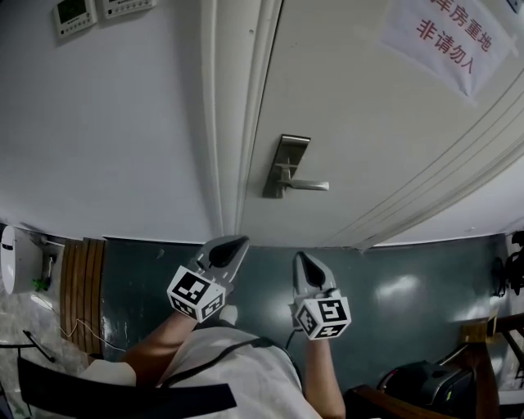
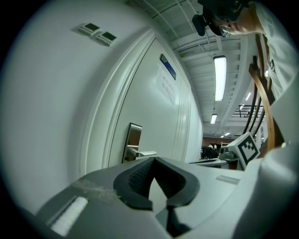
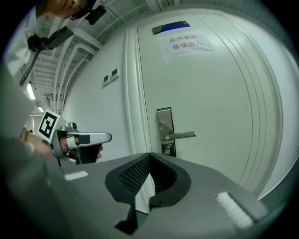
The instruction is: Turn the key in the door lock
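A white door [image 1: 368, 123] stands ahead with a steel lock plate [image 1: 286, 166] and a lever handle [image 1: 309, 186] that points right. In the right gripper view the lock plate [image 3: 165, 130] has a small metal piece [image 3: 167, 149] below the lever; I cannot tell if it is the key. My left gripper [image 1: 239, 243] and right gripper [image 1: 301, 257] hang side by side short of the door, both below the handle in the head view. Each is shut with nothing between its jaws. The left gripper [image 2: 153, 161] faces the lock plate [image 2: 132, 142] from the left, and the right gripper [image 3: 149, 156] faces it almost straight on.
A paper sign [image 1: 446, 37] with red print is taped on the door. Two wall control panels [image 1: 74, 15] sit left of the door frame [image 1: 237, 123]. A slatted wooden bench [image 1: 82, 286] stands at the left, and a dark chair [image 1: 426, 385] at the lower right.
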Demonstrator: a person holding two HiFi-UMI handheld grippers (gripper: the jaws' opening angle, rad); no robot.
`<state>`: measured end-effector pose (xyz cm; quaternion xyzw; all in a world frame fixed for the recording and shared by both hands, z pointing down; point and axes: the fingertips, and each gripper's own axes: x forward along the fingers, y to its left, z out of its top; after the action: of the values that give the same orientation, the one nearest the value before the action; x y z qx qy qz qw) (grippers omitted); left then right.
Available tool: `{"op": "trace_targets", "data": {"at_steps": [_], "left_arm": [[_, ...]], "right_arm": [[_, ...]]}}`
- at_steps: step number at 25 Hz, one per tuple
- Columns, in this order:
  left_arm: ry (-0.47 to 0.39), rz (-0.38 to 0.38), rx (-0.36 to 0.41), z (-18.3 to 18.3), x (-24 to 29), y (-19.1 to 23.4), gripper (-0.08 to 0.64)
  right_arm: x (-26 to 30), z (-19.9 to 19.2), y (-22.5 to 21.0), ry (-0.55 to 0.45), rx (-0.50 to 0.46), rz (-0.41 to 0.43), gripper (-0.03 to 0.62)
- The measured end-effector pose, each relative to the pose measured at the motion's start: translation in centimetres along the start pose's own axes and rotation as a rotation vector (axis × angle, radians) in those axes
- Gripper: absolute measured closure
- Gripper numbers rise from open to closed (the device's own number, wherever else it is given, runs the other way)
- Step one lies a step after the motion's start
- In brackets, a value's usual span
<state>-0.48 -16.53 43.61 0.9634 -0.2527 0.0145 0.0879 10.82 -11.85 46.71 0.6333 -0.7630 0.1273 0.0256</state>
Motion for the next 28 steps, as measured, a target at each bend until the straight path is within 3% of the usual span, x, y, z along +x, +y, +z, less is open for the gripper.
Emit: {"op": "trace_targets", "data": {"at_steps": [16, 28], "left_arm": [[0.007, 0.061, -0.019, -0.2, -0.8, 5.8, 0.554], [-0.004, 0.133, -0.007, 0.6, 1.2, 6.5, 0.554]], "right_arm": [[6.9, -0.5, 0.4, -0.016, 0.139, 0.035, 0.584], [12.6, -1.1, -4.0, -0.007, 0.336, 0.076, 0.577]]}}
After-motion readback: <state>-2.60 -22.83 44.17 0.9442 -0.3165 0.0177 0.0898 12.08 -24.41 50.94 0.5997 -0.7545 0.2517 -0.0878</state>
